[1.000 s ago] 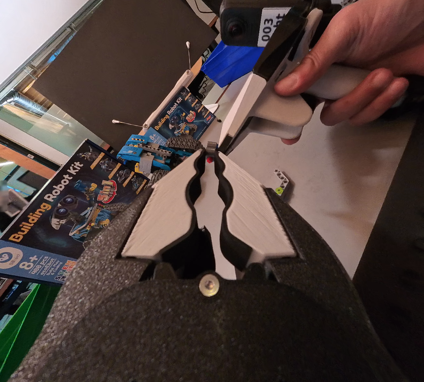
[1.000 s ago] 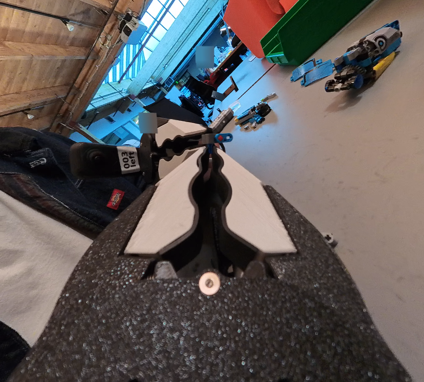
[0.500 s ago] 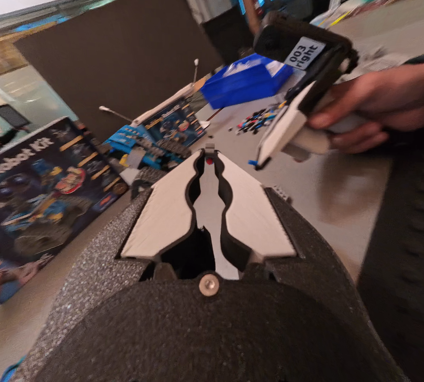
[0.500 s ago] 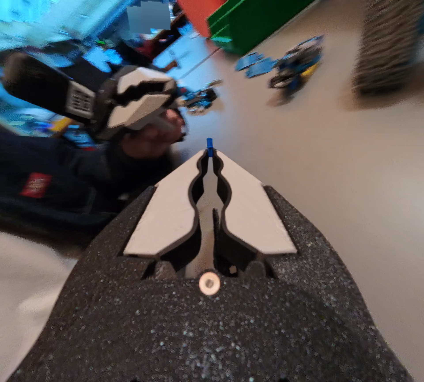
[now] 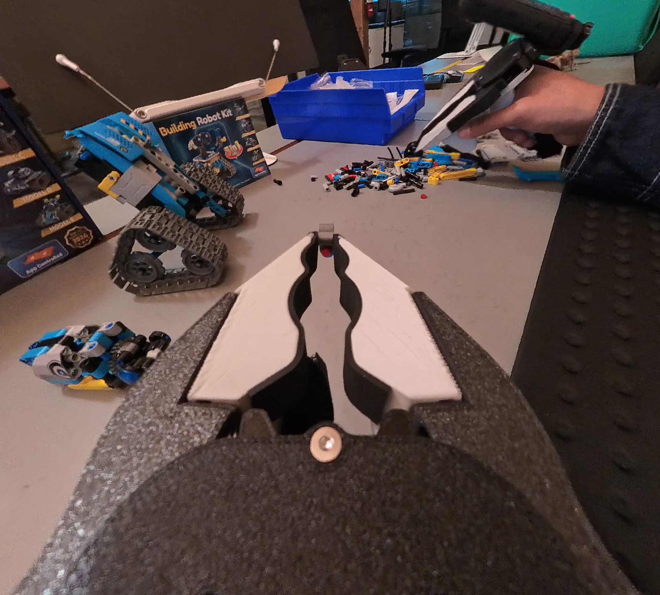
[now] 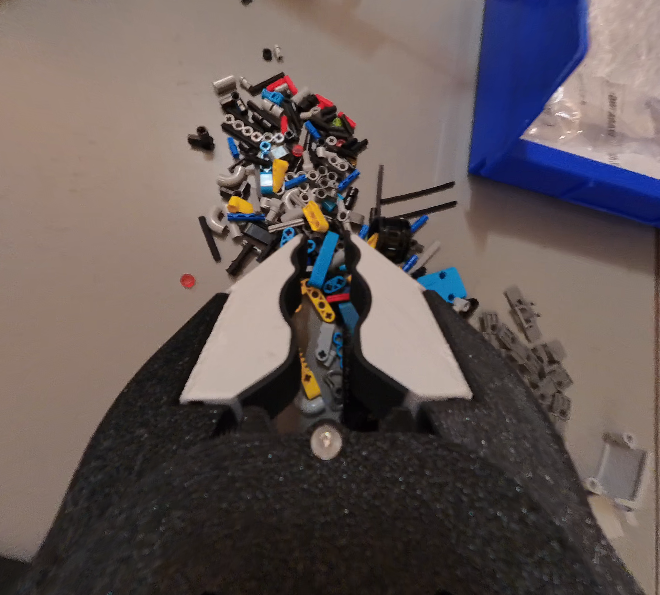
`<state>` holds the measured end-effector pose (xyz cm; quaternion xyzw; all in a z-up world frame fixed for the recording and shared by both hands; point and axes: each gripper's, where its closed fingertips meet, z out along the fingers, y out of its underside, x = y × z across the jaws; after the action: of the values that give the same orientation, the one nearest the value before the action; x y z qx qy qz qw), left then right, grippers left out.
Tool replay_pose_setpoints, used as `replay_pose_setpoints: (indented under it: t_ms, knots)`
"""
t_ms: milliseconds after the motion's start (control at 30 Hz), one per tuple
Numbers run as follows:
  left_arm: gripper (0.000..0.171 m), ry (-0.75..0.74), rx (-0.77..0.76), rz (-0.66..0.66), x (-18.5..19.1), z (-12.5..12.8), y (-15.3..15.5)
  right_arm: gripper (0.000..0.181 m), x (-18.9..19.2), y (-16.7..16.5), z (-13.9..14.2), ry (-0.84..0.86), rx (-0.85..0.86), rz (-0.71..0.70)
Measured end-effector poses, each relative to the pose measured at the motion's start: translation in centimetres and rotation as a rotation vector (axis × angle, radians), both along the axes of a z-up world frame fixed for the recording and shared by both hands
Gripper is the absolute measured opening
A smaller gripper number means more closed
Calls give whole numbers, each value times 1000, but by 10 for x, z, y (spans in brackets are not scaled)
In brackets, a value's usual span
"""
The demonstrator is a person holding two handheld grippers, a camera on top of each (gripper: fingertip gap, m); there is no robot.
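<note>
My left gripper (image 5: 325, 241) is shut on a small grey piece with a red pin (image 5: 325, 236) and holds it above the grey table (image 5: 446, 256). My right gripper (image 6: 325, 238) is slightly open, pointing down with its tips at the near edge of a pile of small loose building pieces (image 6: 285, 156). A blue beam (image 6: 323, 260) from the pile shows between its fingers. Nothing is gripped that I can see. In the left wrist view the right gripper (image 5: 416, 147), held by a hand, has its tips at the pile (image 5: 400, 170).
A blue bin (image 5: 350, 109) of plastic bags stands behind the pile, also in the right wrist view (image 6: 528, 77). A tracked robot model (image 5: 168, 206), a small blue-grey model (image 5: 93, 356) and kit boxes (image 5: 210, 142) sit left. Grey track links (image 6: 528, 356) lie right.
The right gripper has left the left gripper's tip, swung down to the pile and opened; the blue pin it held is no longer in its tips. The left gripper has levelled out, still holding the grey piece.
</note>
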<state>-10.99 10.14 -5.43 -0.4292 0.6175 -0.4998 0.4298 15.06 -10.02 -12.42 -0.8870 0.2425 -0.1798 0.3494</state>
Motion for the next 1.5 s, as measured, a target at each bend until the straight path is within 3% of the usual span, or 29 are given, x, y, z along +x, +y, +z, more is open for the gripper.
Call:
replay_pose_setpoints:
  t_ms: [100,200,267,367,433,600,833,967,1233,1467,1500]
  knots:
    - [7,18,-118,-12,1,0,6,24,4,-6,22,-33,65,-30]
    - [7,17,-400,-89,-1,9,9,26,-21,19,54,-63,179,63]
    - [7,-3,-661,-188,-5,21,13,26,-73,67,79,-72,325,268]
    - [7,-22,-1030,-312,-10,32,26,38,-196,145,97,39,585,642]
    - [6,-37,-1133,-335,-12,34,32,41,-246,177,98,-3,686,711]
    - [6,10,-1101,-361,-12,30,20,37,-266,207,98,-270,631,649]
    - [7,43,-1072,-399,-11,28,8,27,-271,207,91,-288,614,666]
    - [7,54,-1054,-396,-11,26,5,3,-270,206,92,-353,595,667]
    - [8,88,-1011,-394,-9,23,-3,2,-270,205,88,-290,579,681]
    - [6,120,-884,-318,-5,12,-4,2,-261,205,82,-408,448,643]
    - [5,147,-872,-322,-5,8,-7,1,-233,196,94,-490,456,500]
